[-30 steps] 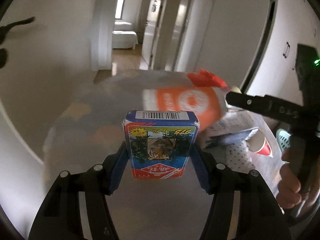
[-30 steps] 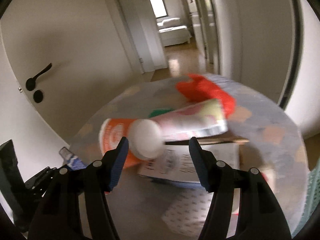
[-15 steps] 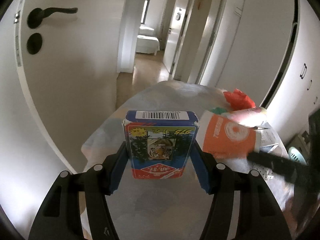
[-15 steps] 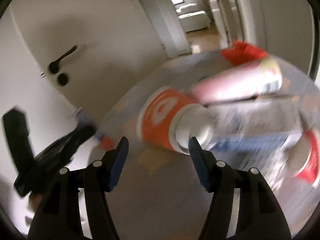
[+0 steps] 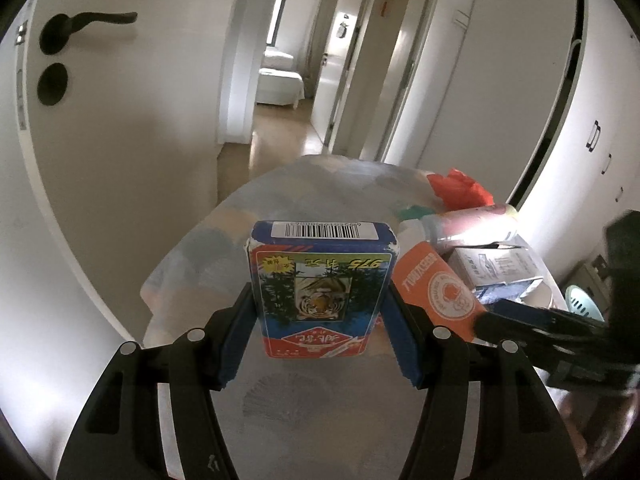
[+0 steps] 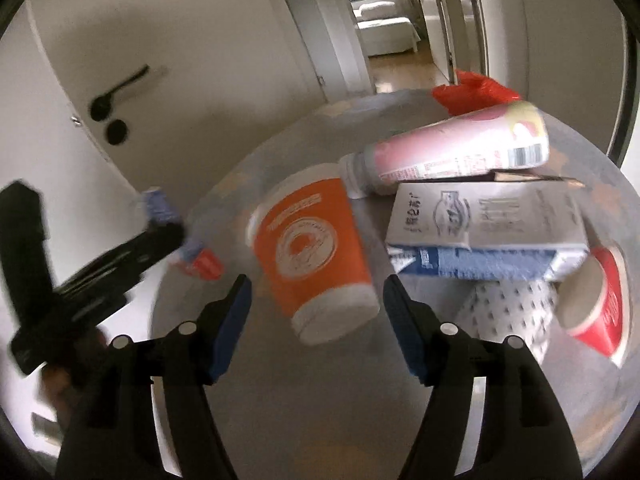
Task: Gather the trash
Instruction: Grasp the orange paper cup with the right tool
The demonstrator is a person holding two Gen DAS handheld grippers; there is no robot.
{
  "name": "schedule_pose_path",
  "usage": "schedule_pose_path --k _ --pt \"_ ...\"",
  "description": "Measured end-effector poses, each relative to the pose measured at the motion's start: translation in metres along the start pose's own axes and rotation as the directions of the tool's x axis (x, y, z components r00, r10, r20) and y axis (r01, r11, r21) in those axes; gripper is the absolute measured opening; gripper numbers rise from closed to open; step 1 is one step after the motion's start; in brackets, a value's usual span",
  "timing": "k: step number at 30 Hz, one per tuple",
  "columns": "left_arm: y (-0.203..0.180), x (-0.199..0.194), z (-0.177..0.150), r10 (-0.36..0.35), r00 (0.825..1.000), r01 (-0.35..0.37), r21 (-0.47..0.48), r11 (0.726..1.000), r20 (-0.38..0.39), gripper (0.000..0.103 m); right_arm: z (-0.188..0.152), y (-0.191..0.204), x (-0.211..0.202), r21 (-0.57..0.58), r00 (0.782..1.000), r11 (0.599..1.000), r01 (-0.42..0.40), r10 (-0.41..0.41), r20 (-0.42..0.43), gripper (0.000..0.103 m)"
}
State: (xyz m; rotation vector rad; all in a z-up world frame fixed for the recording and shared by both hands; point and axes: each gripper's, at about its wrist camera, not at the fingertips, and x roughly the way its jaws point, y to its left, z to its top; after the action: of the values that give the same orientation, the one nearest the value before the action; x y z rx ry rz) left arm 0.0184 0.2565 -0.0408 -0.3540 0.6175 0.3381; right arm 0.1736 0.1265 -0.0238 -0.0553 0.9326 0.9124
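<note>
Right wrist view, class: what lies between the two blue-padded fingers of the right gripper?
In the right wrist view, the white base of the orange paper cup lying on its side sits between the open right gripper fingers; neither pad touches it.

A home hallway, seen from a cloth-covered table [image 5: 320,184]

A white door with a black lever handle [image 5: 86,24], wardrobe doors [image 5: 592,120], and a corridor opening onto a bedroom with a made bed [image 5: 280,86].

Both grippers look alike: the left gripper [image 5: 322,332] and the right gripper [image 6: 316,320] have glossy black arms with long slots, round silver screws at the joints, and blue ridged fingers [image 5: 234,340] at the tips.
</note>
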Motion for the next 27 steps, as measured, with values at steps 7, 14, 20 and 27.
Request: schedule_pose_path --k 7,14,20,27 --pt "0.006 -0.005 0.002 0.0 1.0 0.0 0.004 1.0 0.001 0.059 0.015 -0.001 0.039 0.021 0.998 0.999 -0.025 0.026 -0.059 0.065" --pt "-0.004 -0.008 0.004 -0.018 1.0 0.018 0.026 1.0 0.002 0.06 0.004 0.007 0.033 -0.024 1.0 1.0 0.003 -0.004 -0.031 0.057" --pt "-0.028 -0.016 0.008 -0.053 0.998 0.052 0.065 0.997 0.016 0.06 -0.008 0.003 -0.018 -0.008 0.997 0.999 0.032 -0.031 0.069 0.054" --pt "-0.084 -0.028 0.018 -0.143 0.989 0.137 0.151 0.979 0.036 0.06 -0.016 -0.025 -0.099 0.073 0.967 0.992 0.104 -0.118 0.227 0.054"
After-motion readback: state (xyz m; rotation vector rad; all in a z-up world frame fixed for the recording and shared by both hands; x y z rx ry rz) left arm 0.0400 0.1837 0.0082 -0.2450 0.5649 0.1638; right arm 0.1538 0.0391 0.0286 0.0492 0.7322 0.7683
